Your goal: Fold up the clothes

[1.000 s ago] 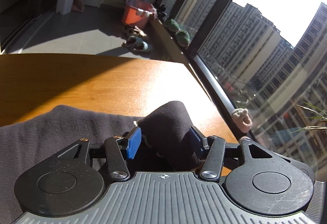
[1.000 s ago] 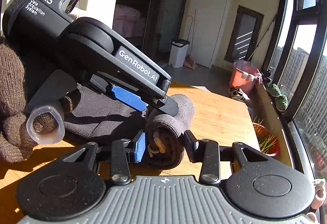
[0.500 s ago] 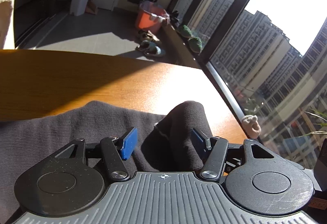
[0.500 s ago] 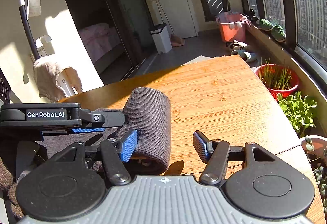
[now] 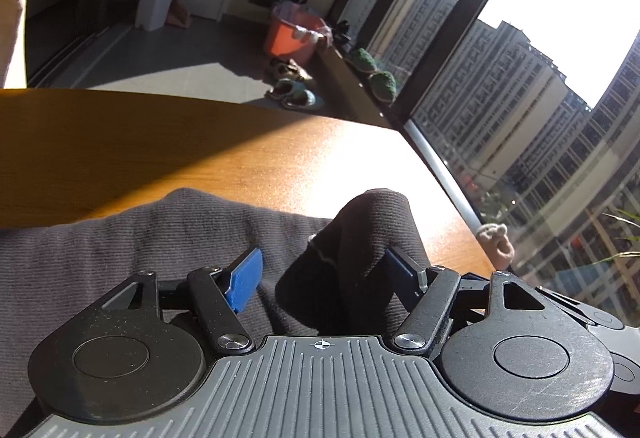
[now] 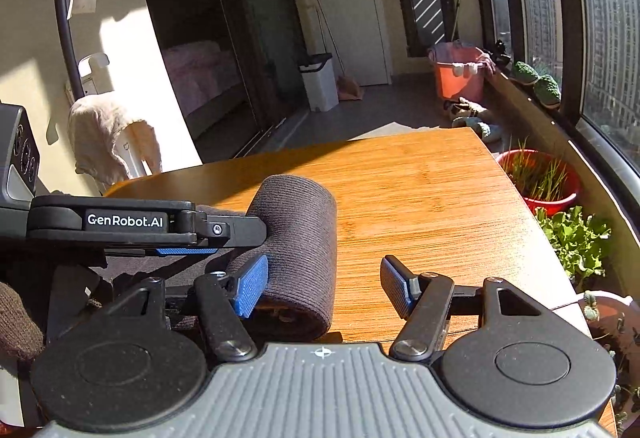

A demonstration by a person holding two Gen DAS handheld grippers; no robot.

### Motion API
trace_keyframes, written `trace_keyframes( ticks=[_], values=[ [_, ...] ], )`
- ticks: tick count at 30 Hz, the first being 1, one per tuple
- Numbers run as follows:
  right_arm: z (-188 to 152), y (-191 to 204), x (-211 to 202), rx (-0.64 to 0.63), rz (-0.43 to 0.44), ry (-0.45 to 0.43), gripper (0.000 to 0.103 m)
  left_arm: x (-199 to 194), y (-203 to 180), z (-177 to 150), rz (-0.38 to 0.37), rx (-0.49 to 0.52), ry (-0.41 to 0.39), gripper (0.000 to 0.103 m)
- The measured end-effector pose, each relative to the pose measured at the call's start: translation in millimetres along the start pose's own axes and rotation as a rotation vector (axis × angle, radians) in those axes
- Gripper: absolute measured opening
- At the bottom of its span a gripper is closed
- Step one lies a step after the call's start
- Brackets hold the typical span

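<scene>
A dark grey ribbed garment (image 5: 120, 246) lies on the wooden table (image 5: 160, 142). One end is rolled into a short thick roll (image 6: 296, 238) at the garment's right end. My left gripper (image 5: 324, 276) is open, and a raised hump of the fabric (image 5: 372, 230) stands between its blue pads, leaning on the right one. My right gripper (image 6: 323, 288) is open too, with the roll resting against its left pad (image 6: 252, 286) and bare table before the right pad. In the right wrist view the left gripper (image 6: 240, 238) lies side-on against the roll.
The table's right edge (image 6: 516, 198) runs close to a window sill with a red pot of grass (image 6: 540, 182) and leafy plants (image 6: 576, 242). Beyond the far edge, on the floor, are an orange bucket (image 6: 460, 70), shoes (image 5: 292, 90) and a white bin (image 6: 320, 82).
Both grippers have opened and let go of the fabric. The right gripper swung round to face across the table; the roll now lies on the wood by its left pad.
</scene>
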State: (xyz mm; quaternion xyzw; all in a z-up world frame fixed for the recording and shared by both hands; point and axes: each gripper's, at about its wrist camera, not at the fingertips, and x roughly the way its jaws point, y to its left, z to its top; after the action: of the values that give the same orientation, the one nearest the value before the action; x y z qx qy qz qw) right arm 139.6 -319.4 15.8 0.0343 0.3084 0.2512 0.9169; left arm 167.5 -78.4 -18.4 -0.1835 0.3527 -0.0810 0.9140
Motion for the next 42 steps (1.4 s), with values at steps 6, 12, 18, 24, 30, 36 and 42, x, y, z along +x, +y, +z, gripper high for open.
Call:
trace_keyframes(
  ticks=[6, 12, 18, 24, 30, 36, 42],
  values=[
    [-14, 13, 24, -0.092, -0.053, 0.082, 0.093, -8, -1, -7, 0.015, 0.016, -0.031, 0.077],
    [-16, 7, 16, -0.077, 0.005, 0.045, 0.093, -10, 1, -8, 0.052, 0.054, -0.04, 0.083],
    [3, -19, -15, 0.005, 0.06, -0.07, 0.103, -7, -1, -9, 0.055, 0.073, -0.048, 0.085],
    [44, -17, 26, 0.03, -0.011, -0.059, 0.103, -8, 0, -11, 0.062, 0.085, -0.052, 0.086],
    [34, -20, 79, 0.132, -0.053, 0.087, 0.103, -10, 0, -17, 0.091, 0.126, -0.073, 0.085],
    [17, -37, 36, 0.201, 0.04, 0.02, 0.103, -8, 0, -16, 0.084, 0.131, -0.077, 0.086],
    [-1, -40, 3, 0.322, 0.148, -0.026, 0.082, -8, 2, -17, 0.081, 0.116, -0.078, 0.086]
  ],
)
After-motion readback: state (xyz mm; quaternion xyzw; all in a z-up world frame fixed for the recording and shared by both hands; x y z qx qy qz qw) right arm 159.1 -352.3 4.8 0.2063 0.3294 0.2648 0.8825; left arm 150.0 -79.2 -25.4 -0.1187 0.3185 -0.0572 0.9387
